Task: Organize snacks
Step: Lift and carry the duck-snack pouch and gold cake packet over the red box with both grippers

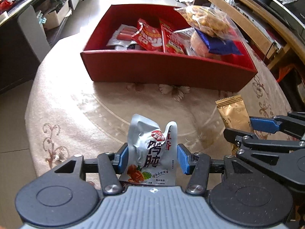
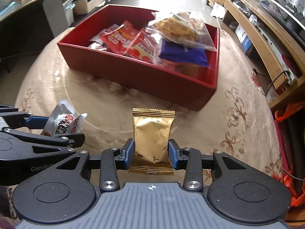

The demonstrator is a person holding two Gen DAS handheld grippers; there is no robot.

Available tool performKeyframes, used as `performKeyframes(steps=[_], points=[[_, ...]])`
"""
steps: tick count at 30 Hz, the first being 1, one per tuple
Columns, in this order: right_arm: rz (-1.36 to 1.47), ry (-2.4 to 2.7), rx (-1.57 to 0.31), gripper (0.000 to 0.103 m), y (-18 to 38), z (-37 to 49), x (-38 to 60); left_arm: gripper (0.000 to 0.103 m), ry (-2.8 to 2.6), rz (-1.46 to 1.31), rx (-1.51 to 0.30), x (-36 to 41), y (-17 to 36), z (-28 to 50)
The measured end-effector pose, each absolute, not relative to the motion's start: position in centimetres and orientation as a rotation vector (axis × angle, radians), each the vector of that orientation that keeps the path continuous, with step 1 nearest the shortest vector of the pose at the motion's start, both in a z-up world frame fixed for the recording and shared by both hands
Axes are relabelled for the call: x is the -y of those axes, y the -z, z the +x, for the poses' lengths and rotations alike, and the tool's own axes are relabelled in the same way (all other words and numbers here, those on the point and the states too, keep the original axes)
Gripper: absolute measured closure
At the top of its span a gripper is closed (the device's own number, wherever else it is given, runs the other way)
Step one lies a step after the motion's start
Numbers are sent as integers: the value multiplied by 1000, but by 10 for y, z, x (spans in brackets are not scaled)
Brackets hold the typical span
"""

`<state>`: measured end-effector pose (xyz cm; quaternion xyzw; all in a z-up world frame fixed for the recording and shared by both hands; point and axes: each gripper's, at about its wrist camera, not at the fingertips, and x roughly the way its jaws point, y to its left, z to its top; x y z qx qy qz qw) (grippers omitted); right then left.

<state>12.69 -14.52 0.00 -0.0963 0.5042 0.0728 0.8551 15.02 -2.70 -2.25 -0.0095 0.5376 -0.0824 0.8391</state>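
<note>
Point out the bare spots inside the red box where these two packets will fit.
The red box has bare floor at its far left corner, beyond the sausage pack. Its right half is crowded: the cookie bag sits atop the blue packet, red packets beside them. The silver pouch and gold packet fit left.

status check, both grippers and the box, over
Left gripper shut on silver pouch. Right gripper shut on gold packet. Red box ahead, already holding snacks; path clear.
</note>
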Motion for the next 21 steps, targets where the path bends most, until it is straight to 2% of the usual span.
performKeyframes(steps=[21], points=[[-193, -178, -991, 57, -20, 135, 128, 54, 137, -92, -1059, 5, -4, 163]])
